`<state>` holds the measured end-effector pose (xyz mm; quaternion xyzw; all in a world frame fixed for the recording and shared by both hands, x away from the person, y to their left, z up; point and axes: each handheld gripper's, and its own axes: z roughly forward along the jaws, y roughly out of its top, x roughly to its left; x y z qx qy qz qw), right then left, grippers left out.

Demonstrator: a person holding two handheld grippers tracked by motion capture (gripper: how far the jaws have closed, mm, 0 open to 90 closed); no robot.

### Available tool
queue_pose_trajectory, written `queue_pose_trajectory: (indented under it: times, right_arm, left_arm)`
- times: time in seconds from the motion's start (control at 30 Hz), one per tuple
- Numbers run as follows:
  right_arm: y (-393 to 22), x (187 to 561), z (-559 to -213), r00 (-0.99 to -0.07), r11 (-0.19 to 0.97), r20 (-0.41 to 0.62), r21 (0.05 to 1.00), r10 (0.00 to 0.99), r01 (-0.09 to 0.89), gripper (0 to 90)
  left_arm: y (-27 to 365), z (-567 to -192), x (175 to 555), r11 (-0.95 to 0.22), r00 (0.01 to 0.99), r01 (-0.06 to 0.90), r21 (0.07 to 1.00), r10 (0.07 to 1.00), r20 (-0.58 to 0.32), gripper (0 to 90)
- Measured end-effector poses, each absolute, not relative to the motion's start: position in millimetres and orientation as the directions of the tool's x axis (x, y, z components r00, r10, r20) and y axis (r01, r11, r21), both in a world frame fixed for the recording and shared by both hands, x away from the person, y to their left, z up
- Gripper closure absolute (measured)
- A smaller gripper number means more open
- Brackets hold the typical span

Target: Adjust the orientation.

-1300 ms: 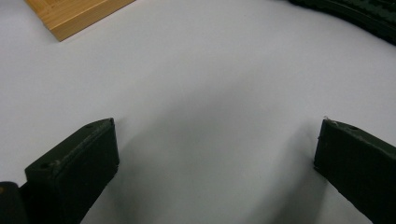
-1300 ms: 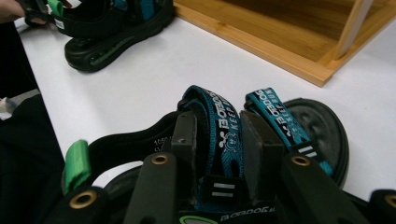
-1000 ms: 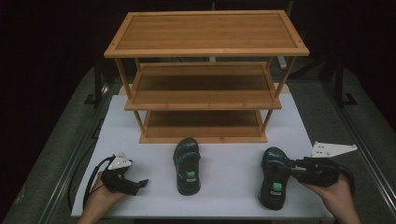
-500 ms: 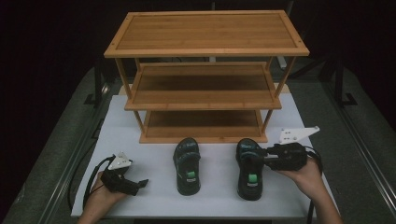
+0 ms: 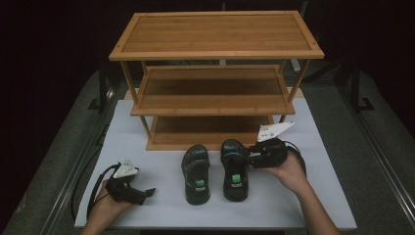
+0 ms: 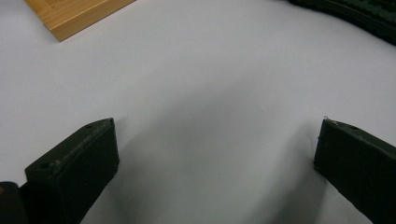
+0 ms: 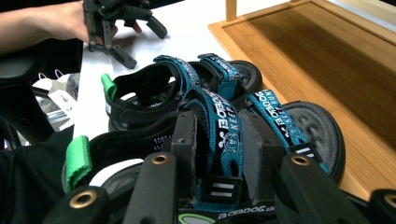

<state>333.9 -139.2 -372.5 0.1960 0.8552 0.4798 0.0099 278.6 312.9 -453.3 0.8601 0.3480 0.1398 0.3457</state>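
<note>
Two black sandals with blue straps and green heel tabs lie side by side on the white table in front of the wooden rack. My right gripper is shut on a strap of the right sandal, reaching in from its right side. In the right gripper view the pads pinch the blue strap of this sandal, and the other sandal lies just beyond. The left sandal rests alone. My left gripper sits low at the table's front left, open, with bare table between its jaws.
A three-tier bamboo shoe rack stands at the back of the table, its bottom shelf right behind the sandals. The white table top ends close behind both hands. A rack corner lies ahead of the left gripper.
My right gripper has carried the right sandal leftward across the table until it sits next to the left sandal. The left gripper has stayed where it was.
</note>
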Motion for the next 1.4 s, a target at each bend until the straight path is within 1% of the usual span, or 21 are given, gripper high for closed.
queue_pose_trajectory:
  times: [0.23, 0.57, 0.73, 0.87, 0.93, 0.97, 1.0, 1.1, 1.2, 1.27, 1.3, 1.33, 1.37, 1.4]
  right_arm:
    - [-119.9, 339.1, -379.6, -0.93, 0.471, 0.176, 0.822, 0.323, 0.319, 68.0]
    - [-105.9, 341.5, -395.7, -0.916, 0.469, 0.181, 0.814, 0.358, 0.344, 68.0]
    - [-99.9, 340.9, -399.9, -0.916, 0.474, 0.17, 0.813, 0.364, 0.339, 67.8]
    - [-102.3, 340.0, -403.6, -0.913, 0.471, 0.172, 0.812, 0.37, 0.344, 66.8]
    - [-102.6, 338.8, -404.0, -0.911, 0.464, 0.169, 0.816, 0.377, 0.344, 63.2]
    - [-102.6, 338.7, -403.6, -0.909, 0.463, 0.174, 0.815, 0.379, 0.349, 58.2]
    - [-102.6, 338.3, -402.9, -0.907, 0.462, 0.175, 0.814, 0.382, 0.352, 54.9]
    - [-104.1, 335.4, -400.3, -0.9, 0.454, 0.162, 0.819, 0.404, 0.351, 47.9]
    - [-107.8, 331.7, -397.9, -0.895, 0.449, 0.156, 0.821, 0.418, 0.353, 44.8]
    - [-111.1, 329.4, -396.7, -0.893, 0.447, 0.151, 0.823, 0.425, 0.352, 44.6]
    - [-113.1, 327.9, -395.9, -0.892, 0.443, 0.15, 0.825, 0.427, 0.35, 44.6]
    - [-115.1, 326.7, -395.4, -0.89, 0.439, 0.152, 0.826, 0.431, 0.354, 44.6]
    - [-116.7, 325.5, -394.9, -0.887, 0.436, 0.157, 0.825, 0.434, 0.36, 44.6]
    - [-118.3, 324.9, -394.7, -0.887, 0.438, 0.153, 0.825, 0.436, 0.357, 44.6]
  left_arm:
    - [312.9, -453.2, 278.6, -0.519, 0.719, 0.502, 0.692, 0.695, -0.001, 0.0]
    - [313.0, -453.1, 278.6, -0.521, 0.72, 0.503, 0.69, 0.694, 0.0, 0.0]
    - [313.0, -453.2, 278.6, -0.521, 0.72, 0.503, 0.69, 0.694, 0.0, 0.0]
    - [313.1, -453.1, 278.6, -0.522, 0.72, 0.503, 0.689, 0.694, 0.0, 0.0]
    - [313.1, -453.1, 278.6, -0.522, 0.72, 0.503, 0.689, 0.694, 0.0, 0.0]
    - [313.0, -453.2, 278.6, -0.521, 0.72, 0.503, 0.689, 0.694, -0.001, 0.0]
    - [313.2, -453.0, 278.6, -0.524, 0.721, 0.502, 0.688, 0.693, 0.001, 0.0]
    - [313.2, -452.8, 278.6, -0.526, 0.722, 0.502, 0.687, 0.692, 0.002, 0.0]
    - [312.8, -452.4, 279.0, -0.528, 0.725, 0.497, 0.689, 0.689, 0.005, 0.0]
    - [311.6, -450.1, 280.1, -0.528, 0.73, 0.498, 0.688, 0.683, -0.004, 0.0]
    - [310.9, -447.9, 280.3, -0.517, 0.736, 0.492, 0.7, 0.677, -0.017, 1.1]
    - [310.0, -444.7, 280.3, -0.509, 0.744, 0.487, 0.71, 0.667, -0.033, 6.1]
    - [307.9, -441.3, 280.2, -0.5, 0.747, 0.484, 0.718, 0.664, -0.041, 8.8]
    - [305.5, -437.9, 279.9, -0.495, 0.752, 0.476, 0.727, 0.658, -0.045, 8.9]
